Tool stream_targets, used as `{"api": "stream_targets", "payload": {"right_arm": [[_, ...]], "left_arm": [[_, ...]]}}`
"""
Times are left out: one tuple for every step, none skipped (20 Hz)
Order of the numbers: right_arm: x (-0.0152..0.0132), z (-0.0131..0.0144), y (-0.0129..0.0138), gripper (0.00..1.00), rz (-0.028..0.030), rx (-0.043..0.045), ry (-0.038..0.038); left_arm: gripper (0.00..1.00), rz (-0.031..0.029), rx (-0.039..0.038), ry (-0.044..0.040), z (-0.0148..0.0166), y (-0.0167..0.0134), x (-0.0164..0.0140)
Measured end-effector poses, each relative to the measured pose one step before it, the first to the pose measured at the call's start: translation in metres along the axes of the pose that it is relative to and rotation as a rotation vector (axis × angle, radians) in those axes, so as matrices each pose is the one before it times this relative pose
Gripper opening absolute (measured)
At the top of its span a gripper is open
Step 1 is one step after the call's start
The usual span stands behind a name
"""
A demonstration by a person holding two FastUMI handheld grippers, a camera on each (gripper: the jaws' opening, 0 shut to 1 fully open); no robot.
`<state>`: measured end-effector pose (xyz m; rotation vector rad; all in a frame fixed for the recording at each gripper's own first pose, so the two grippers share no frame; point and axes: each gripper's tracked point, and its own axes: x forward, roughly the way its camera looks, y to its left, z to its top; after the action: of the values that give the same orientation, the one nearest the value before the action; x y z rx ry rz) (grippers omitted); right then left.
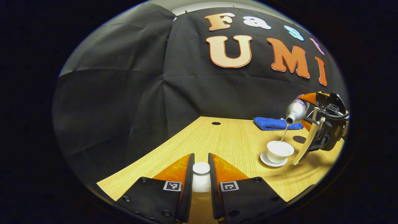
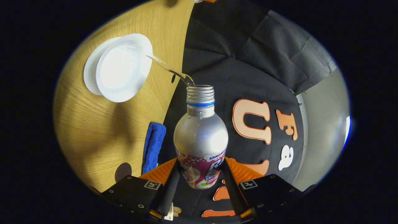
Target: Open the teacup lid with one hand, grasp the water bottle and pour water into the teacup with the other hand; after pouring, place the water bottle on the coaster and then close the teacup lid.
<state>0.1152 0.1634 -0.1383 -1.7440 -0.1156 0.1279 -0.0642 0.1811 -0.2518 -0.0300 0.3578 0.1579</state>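
Right now I am pouring. My right gripper [image 2: 200, 183] squeezes the water bottle [image 2: 200, 140] by its lower body, one finger pressing on each side. The bottle is tipped over, so its long line points away from my right fingers and its open mouth is the far end. A thin stream of water [image 2: 168, 69] runs from that mouth, ahead and to the left of my fingers, into the open teacup [image 2: 122, 68], which sits on its saucer [image 2: 88, 73] on the table [image 2: 93, 133]. My left gripper [image 1: 201, 183] is closed on the white teacup lid [image 1: 201, 175] and holds it between its fingers, off to the side of the cup. From my left fingers, the cup is ahead and to the right. I think the pour is not done yet. Next I must lift the bottle mouth up and carry the bottle to the dark coaster [image 2: 123, 171], which lies near my right fingers, low on their left, just beside the blue cloth [image 2: 153, 146]. My right hand is the closer one for that.
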Motion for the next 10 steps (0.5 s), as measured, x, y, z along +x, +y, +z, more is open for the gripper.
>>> {"api": "stream_targets", "payload": {"right_arm": [[0.00038,-0.00065,0.00063,0.77,0.00077,-0.00542,0.00035],[0.00053,0.00057,-0.00225,0.77,-0.00223,-0.00494,0.00235],[-0.00011,-0.00099,-0.00057,0.77,-0.00340,-0.00638,0.00021],[0.00083,-0.00046,-0.00069,0.77,-0.00774,-0.00662,0.00266],[0.00111,-0.00050,-0.00106,0.73,-0.00858,-0.00683,-0.00054],[0.00191,-0.00141,-0.00149,0.76,-0.01088,-0.01020,0.00020],[0.00128,-0.00065,-0.00264,0.72,-0.01694,-0.01591,-0.00136],[0.00089,-0.00078,-0.00279,0.76,-0.01429,-0.01270,-0.00171],[0.00145,-0.00155,-0.00147,0.72,-0.00646,-0.00409,-0.00147],[-0.00072,-0.00193,-0.00155,0.76,0.00031,0.00099,-0.00241]], "left_arm": [[0.31,0.00033,0.00005,0.00246,0.00031,-0.00013,-0.00001],[0.31,0.00001,-0.00010,0.00266,-0.00141,0.00065,0.00105],[0.31,-0.00052,0.00048,0.00131,-0.00098,0.00034,0.00060],[0.31,0.00120,0.00030,0.00143,-0.00027,0.00039,0.00152],[0.31,-0.00129,0.00068,0.00081,0.00021,-0.00072,-0.00119],[0.31,-0.00004,0.00037,0.00010,0.00065,-0.00096,0.00021],[0.31,-0.00236,0.00049,0.00104,-0.00109,-0.00042,0.00088],[0.31,-0.00019,0.00010,0.00022,0.00044,0.00038,0.00006],[0.31,-0.00167,0.00049,0.00148,0.00000,0.00069,0.00004],[0.31,0.00090,0.00104,0.00018,0.00097,-0.00164,0.00046]]}}
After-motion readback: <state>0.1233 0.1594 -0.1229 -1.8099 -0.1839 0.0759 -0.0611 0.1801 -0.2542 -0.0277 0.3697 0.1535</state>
